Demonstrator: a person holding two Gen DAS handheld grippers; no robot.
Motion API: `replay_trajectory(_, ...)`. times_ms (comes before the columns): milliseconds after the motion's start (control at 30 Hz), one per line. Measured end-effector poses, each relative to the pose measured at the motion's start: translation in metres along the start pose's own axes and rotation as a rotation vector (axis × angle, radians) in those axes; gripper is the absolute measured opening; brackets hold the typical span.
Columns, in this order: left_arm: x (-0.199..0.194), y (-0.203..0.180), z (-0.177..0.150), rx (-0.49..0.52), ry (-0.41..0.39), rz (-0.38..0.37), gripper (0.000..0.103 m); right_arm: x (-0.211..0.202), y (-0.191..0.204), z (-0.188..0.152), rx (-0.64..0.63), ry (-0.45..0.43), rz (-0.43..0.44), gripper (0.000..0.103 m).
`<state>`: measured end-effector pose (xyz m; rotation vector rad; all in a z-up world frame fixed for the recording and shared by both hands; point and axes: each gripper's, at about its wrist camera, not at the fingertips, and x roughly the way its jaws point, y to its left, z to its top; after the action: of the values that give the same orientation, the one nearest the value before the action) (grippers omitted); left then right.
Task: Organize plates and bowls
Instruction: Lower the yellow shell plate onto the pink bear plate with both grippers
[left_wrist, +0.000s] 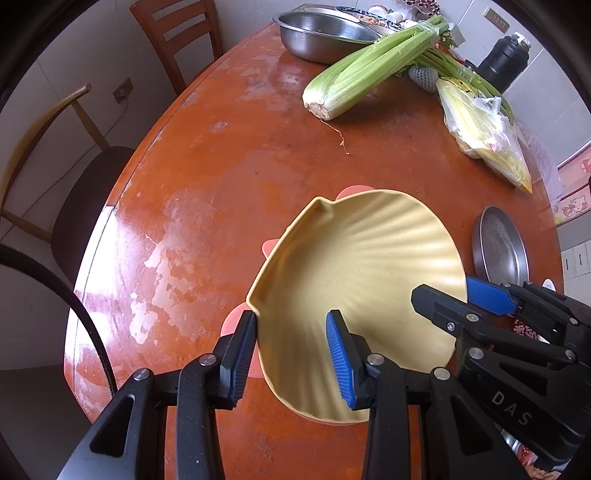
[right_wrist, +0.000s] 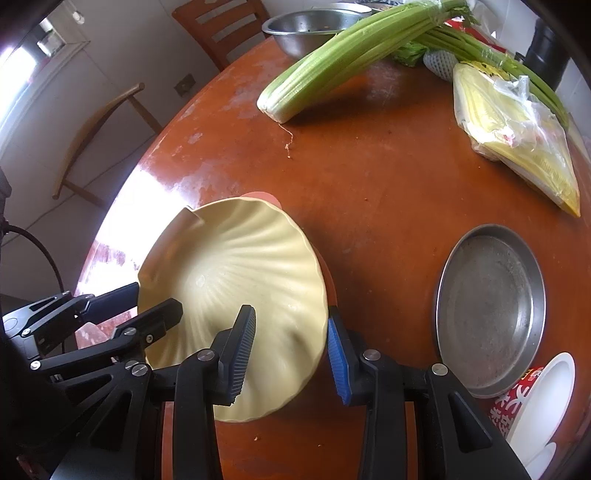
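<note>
- The yellow shell-shaped plate (left_wrist: 354, 280) sits tilted over a pink plate (left_wrist: 236, 319) on the round wooden counter (left_wrist: 229, 155).
- The left tool (left_wrist: 291, 334) stands partly open, straddling the plate's left rim: one finger outside the rim, the blue finger (left_wrist: 338, 356) inside the dish. Whether the pads press the rim, I cannot tell.
- The right tool (right_wrist: 291, 332) is likewise partly open, astride the plate's right rim (right_wrist: 321, 295), blue finger outside; grip unclear.
- A steel pan (right_wrist: 491, 317) lies to the plate's right, near a white bowl (right_wrist: 543, 395).
- Celery (left_wrist: 369, 66), a bagged vegetable (left_wrist: 484, 136) and a steel basin (left_wrist: 321, 33) lie at the far side.
</note>
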<state>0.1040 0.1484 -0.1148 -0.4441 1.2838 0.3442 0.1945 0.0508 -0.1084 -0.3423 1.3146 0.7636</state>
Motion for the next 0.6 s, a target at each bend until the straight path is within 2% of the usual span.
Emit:
replay_trajectory(333, -0.004, 0.009, -0.001, -0.016, 0.005, -0.016, 0.039, 0.000, 0.002, -0.002, -0.005, 0.010, -0.021, 0.039)
replay_trajectory(600, -0.016, 0.016, -0.001, -0.014, -0.024, -0.022, 0.039, -0.002, 0.001, -0.004, 0.004, 0.014, -0.012, 0.039)
